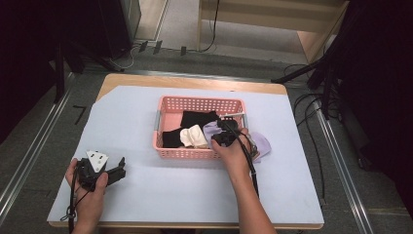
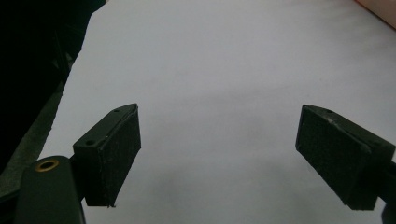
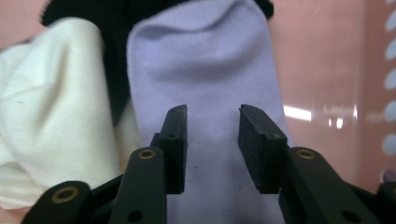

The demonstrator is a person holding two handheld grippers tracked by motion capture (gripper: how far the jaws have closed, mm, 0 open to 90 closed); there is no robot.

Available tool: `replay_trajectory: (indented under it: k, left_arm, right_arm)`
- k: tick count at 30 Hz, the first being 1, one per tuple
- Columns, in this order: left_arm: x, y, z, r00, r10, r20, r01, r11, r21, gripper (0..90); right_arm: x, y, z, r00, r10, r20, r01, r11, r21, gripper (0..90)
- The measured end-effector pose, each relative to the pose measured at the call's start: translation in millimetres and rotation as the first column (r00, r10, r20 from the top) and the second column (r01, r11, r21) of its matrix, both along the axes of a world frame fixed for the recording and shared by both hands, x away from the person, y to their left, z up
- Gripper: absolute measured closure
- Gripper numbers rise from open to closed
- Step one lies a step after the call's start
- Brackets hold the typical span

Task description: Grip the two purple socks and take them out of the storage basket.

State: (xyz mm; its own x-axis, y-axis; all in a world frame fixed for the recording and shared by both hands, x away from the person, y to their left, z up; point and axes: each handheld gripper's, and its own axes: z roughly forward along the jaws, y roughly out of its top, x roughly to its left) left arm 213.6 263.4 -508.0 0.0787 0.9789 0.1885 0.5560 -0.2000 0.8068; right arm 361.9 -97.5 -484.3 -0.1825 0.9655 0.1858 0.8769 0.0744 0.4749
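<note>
A pink basket [image 1: 168, 105] sits on the pale sheet [image 1: 195, 190] near the tabletop's far edge, right of centre. Inside it lie black socks [image 1: 198, 118], a cream sock [image 1: 193, 136] and a lilac sock [image 1: 212, 129]. The lilac sock drapes over the basket's right wall, and its other end rests on the sheet just outside [image 1: 261, 145].

The right gripper [image 1: 225, 131] points into the basket's right end, at its near wall. From its own camera its jaws stand partly apart just above the lilac sock [image 3: 210, 70], with cloth showing between the pads but not pinched; nothing is grasped.

The left gripper [image 1: 119, 170] rests near the tabletop's near left corner, well apart from the basket. Its jaws are spread wide and released, with bare sheet [image 2: 219, 84] between them.
</note>
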Motion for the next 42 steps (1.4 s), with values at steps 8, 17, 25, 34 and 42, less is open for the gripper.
replay_trajectory:
  k: [8, 17, 25, 34, 42]
  left_arm:
    - [0.6, -0.2, -0.2, 1.0000, -0.004, -0.007, 0.004, 1.0000, 0.004, 14.9]
    - [0.2, 0.0, 0.2, 1.0000, -0.004, -0.005, 0.004, 1.0000, 0.004, 14.8]
    - [0.1, -0.1, 0.1, 1.0000, 0.001, -0.002, -0.001, 1.0000, 0.001, 14.8]
    - [0.3, -0.3, 0.0, 1.0000, 0.001, -0.002, -0.001, 1.0000, 0.003, 14.8]
    - [0.1, -0.4, 0.3, 1.0000, 0.000, -0.005, 0.000, 1.0000, 0.008, 14.8]
  right_arm:
    - [8.6, 10.8, 0.8, 0.9938, 0.025, -0.108, -0.041, 0.9876, -0.152, 71.7]
    - [2.1, 2.4, 0.5, 0.9995, -0.014, -0.028, 0.012, 0.9977, -0.066, 83.7]
    - [-20.6, -6.2, 4.4, 0.9230, 0.025, 0.384, -0.039, 0.9989, 0.028, 83.4]
    - [-36.7, -25.8, 11.3, 0.7865, -0.053, 0.615, -0.061, 0.9848, 0.163, 83.4]
    - [-43.8, -37.0, 27.7, 0.6875, -0.067, 0.723, -0.121, 0.9714, 0.205, 83.4]
